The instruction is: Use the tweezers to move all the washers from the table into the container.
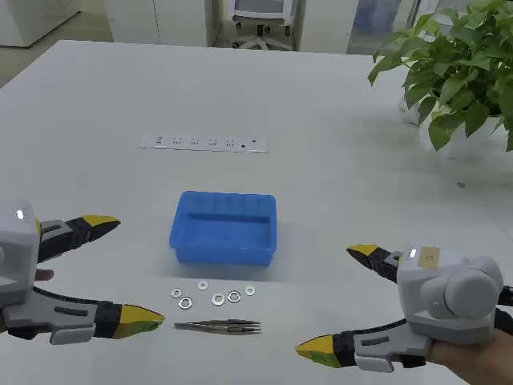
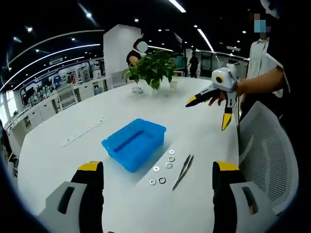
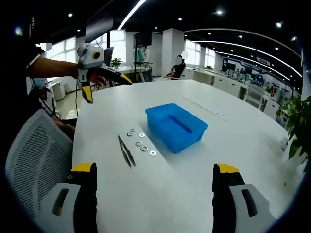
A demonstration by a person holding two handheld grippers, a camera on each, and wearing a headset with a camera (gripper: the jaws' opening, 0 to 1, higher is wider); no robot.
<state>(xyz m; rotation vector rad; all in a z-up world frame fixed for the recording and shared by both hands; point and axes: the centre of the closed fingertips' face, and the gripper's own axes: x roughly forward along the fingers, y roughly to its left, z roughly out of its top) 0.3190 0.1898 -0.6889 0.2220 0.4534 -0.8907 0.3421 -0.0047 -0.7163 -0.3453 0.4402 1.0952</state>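
A blue container [image 1: 224, 227] [image 2: 134, 143] [image 3: 176, 125] stands open-topped on the white table [image 1: 337, 160]. Several silver washers [image 1: 218, 299] [image 2: 168, 165] [image 3: 144, 148] lie in a loose row just in front of it. The metal tweezers [image 1: 218, 326] [image 2: 182, 171] [image 3: 126, 151] lie flat beside the washers, nearer me. My left gripper [image 1: 138, 271] [image 2: 158, 167] [image 3: 109, 92] hovers left of the washers, open and holding nothing. My right gripper [image 1: 325, 299] [image 2: 206, 116] [image 3: 154, 168] hangs to the right of the tweezers, open too.
A white power strip [image 1: 203, 143] lies beyond the container. A potted plant [image 1: 461, 72] stands at the far right of the table. A mesh office chair [image 2: 265, 141] [image 3: 36, 150] sits at the near table edge. People sit in the background.
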